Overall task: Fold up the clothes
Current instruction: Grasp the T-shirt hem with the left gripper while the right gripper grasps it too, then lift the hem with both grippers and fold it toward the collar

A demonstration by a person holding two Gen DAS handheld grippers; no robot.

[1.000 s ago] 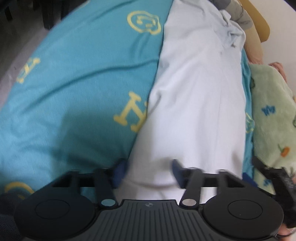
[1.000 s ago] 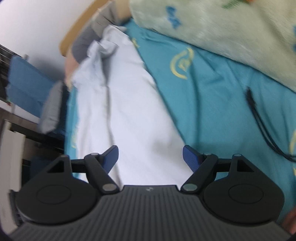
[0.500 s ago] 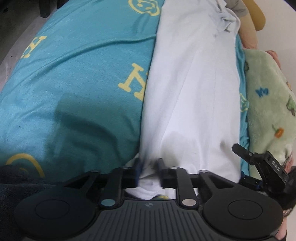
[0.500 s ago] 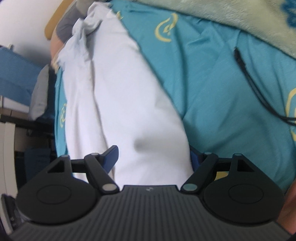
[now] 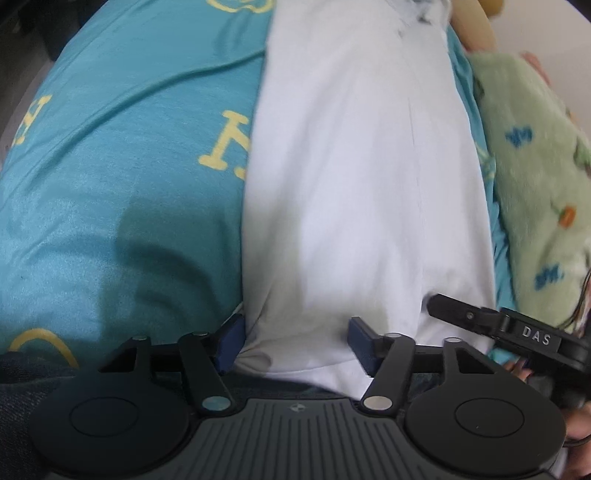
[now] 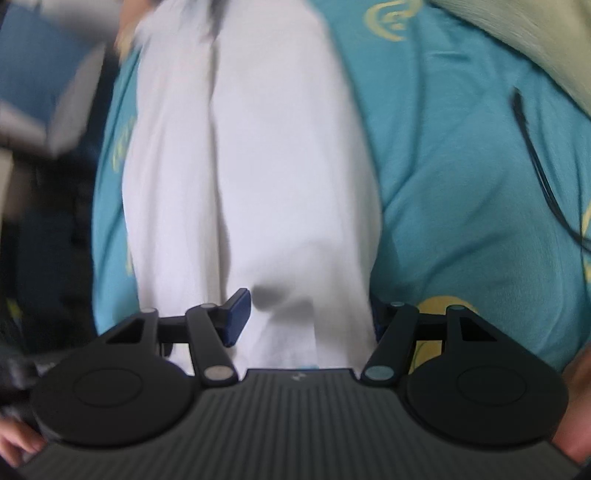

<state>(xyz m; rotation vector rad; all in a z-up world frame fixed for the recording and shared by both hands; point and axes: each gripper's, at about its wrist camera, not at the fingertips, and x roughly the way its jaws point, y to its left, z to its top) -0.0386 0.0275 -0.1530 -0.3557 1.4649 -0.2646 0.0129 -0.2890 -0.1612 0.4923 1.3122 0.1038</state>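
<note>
A teal bedsheet (image 5: 122,155) printed with yellow letters and faces is being lit by soft daylight. Along its right edge, a green fleece blanket (image 5: 535,177) is being seen, with a pale wall (image 5: 554,33) beyond it. Off the sheet's left edge, dark floor (image 5: 22,62) is being glimpsed.

Open teal bedsheet (image 5: 122,155) lies left of the white garment (image 5: 354,177), free for a gripper to pass. To the garment's right only a narrow strip of sheet separates it from the green blanket (image 5: 535,177). In the right wrist view, a black cord (image 6: 535,155) crosses the sheet beside the blanket.
</note>
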